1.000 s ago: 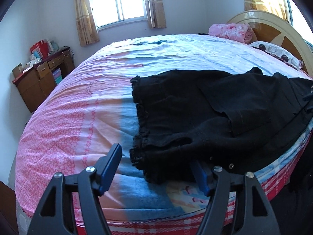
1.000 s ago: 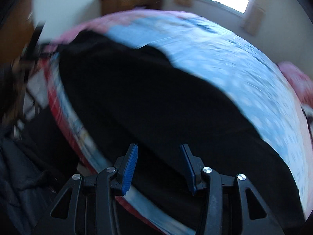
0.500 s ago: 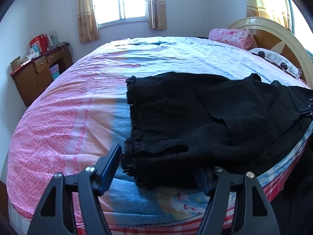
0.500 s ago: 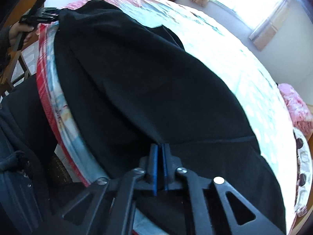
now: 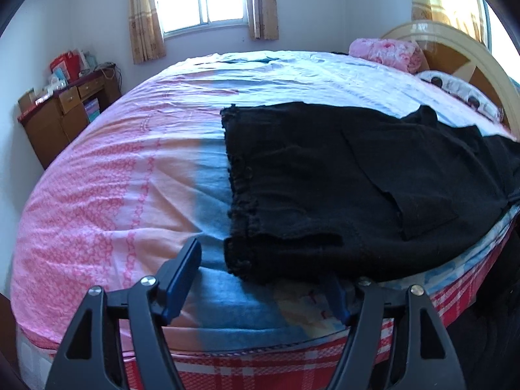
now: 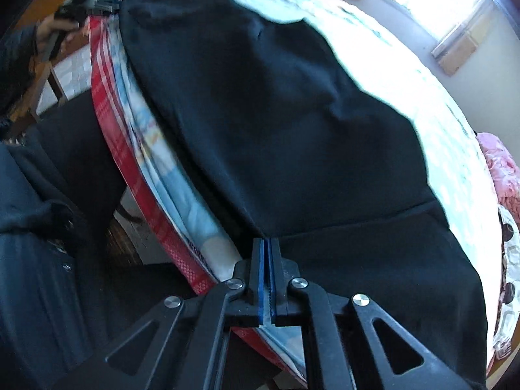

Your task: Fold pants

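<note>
right hand-held gripper (image 6: 267, 253) has pinched the near edge of the pants (image 5: 357, 178) on the bed (image 5: 113, 178) — we read grasp secured; left hand-held gripper (image 5: 263, 279) still spread at the hem — next.

Left gripper (image 5: 261, 279): matte black plastic, two angular arms with triangular cut-outs, four round silver screws along the top, blue pads lining the inside of the fingers. Right gripper (image 6: 267, 250): same black frame, same triangular windows, four silver screws, thin blue strips edging the inner faces of the jaws. Far off in the right wrist view, a bare hand (image 6: 53, 31), blurred, with a dark sleeve behind it
</note>
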The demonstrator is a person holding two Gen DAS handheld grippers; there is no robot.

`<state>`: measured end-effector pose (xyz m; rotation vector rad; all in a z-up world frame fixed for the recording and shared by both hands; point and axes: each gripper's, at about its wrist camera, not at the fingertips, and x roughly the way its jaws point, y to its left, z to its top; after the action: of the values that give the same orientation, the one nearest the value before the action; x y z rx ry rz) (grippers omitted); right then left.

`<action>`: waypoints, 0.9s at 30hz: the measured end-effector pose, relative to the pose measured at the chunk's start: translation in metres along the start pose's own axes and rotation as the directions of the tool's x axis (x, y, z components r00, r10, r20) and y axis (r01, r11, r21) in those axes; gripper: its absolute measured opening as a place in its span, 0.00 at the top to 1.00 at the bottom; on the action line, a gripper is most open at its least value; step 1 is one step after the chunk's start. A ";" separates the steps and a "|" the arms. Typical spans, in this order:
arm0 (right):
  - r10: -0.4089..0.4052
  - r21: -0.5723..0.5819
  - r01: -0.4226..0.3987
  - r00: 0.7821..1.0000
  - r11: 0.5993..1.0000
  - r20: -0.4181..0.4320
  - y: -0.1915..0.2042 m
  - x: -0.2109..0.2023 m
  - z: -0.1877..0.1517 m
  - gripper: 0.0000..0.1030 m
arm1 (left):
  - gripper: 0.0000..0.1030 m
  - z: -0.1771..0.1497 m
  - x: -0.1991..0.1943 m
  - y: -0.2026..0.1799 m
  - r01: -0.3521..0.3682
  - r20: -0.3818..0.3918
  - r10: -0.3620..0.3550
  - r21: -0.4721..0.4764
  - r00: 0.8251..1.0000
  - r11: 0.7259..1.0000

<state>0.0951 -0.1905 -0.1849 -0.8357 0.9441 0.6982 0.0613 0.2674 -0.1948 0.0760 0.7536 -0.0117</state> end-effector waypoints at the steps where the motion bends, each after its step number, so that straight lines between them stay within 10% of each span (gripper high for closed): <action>1: 0.001 0.003 -0.001 1.000 1.000 0.000 -0.001 -0.002 0.000 0.98 | 0.22 0.000 -0.001 -0.001 -0.019 0.002 0.019 0.014 1.000 1.000; 18: 0.029 0.065 -0.029 1.000 0.997 0.003 -0.013 0.002 0.000 0.96 | 0.00 0.001 -0.002 0.013 -0.172 -0.032 0.177 0.118 0.984 0.978; 22: 0.021 0.046 -0.021 1.000 0.999 -0.001 -0.010 0.001 0.002 0.95 | 0.00 0.007 -0.015 0.058 -0.129 -0.026 0.127 -0.108 0.992 0.986; 27: 0.032 0.018 -0.032 0.999 0.999 -0.002 -0.010 -0.005 0.002 0.90 | 0.00 -0.004 -0.010 0.080 -0.282 -0.103 0.273 -0.084 0.956 0.956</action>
<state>0.1017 -0.1943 -0.1768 -0.8074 0.9660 0.7157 0.0549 0.3472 -0.1857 0.0894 0.8273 0.2990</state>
